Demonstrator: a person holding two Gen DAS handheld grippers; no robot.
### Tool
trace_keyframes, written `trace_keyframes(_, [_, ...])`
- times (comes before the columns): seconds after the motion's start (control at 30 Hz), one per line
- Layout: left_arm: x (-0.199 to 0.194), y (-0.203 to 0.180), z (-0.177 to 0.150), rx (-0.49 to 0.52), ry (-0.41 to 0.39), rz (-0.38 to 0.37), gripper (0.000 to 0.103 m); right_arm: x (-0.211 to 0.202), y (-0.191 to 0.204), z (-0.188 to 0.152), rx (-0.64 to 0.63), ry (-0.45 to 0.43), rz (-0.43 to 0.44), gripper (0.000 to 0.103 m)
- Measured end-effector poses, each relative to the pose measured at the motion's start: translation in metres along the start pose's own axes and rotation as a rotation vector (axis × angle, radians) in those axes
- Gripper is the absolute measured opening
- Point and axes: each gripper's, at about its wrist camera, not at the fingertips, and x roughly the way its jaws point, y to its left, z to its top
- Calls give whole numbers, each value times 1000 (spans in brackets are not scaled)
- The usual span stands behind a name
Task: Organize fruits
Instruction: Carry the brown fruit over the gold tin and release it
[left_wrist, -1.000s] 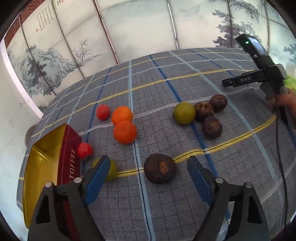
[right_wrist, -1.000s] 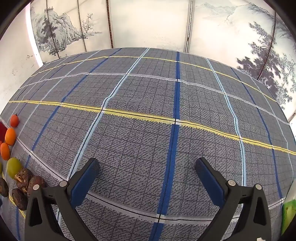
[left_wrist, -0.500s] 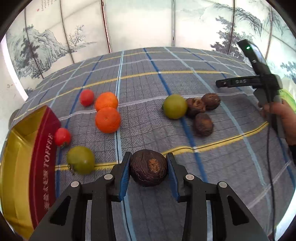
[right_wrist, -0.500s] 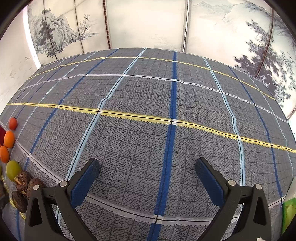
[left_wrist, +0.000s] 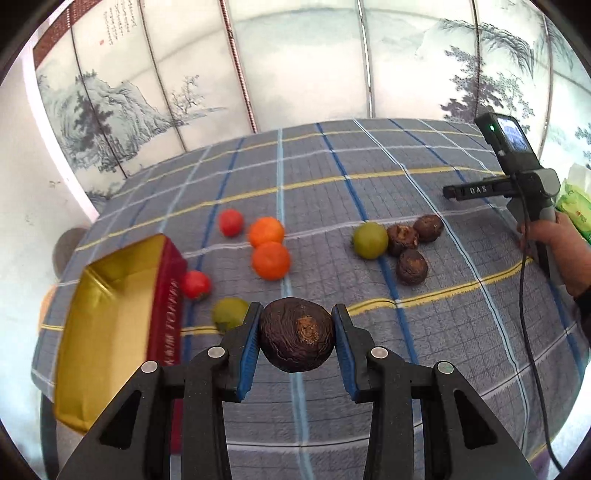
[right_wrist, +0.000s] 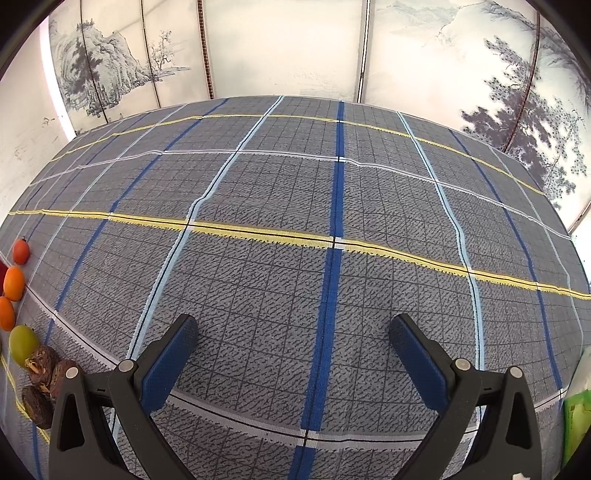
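On my left wrist view, the gold-lined red tin (left_wrist: 110, 325) sits at the near left of the table (left_wrist: 461, 332), open side up; it has slid back into fuller view since half a second ago. Just right of its red wall lies a red fruit (left_wrist: 195, 284), and nearer me a green fruit (left_wrist: 229, 313) partly hidden behind my left tool's finger. Farther off sit another red fruit (left_wrist: 231, 222) and two oranges (left_wrist: 269, 246), touching each other. In the centre, my left tool (left_wrist: 296, 338) is clenched on the dark wrinkled fruit (left_wrist: 296, 335), both blue pads pressed on its sides. A second ago that fruit lay on the cloth between wide-open fingers; now it appears lifted off the cloth. Right of centre a second green fruit (left_wrist: 370, 240) touches a cluster of three dark fruits (left_wrist: 412, 243), unmoved. At the far right a person's hand (left_wrist: 554, 243) holds my right tool's handle, with a green packet (left_wrist: 576, 206) beside it.

On my right wrist view, the right tool (right_wrist: 293, 350) hangs released, fingers wide apart over bare plaid cloth, just as it was a second ago.
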Motion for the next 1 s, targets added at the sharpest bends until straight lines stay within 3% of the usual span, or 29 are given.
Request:
trace_keyframes(0.53, [2,74,4,22,6,217,39,0,0,0,-2,-3,-1,103])
trace_keyframes(1.0, [56,155,-4,51,105,332,40,0,0,0,-3,-6,-2,103])
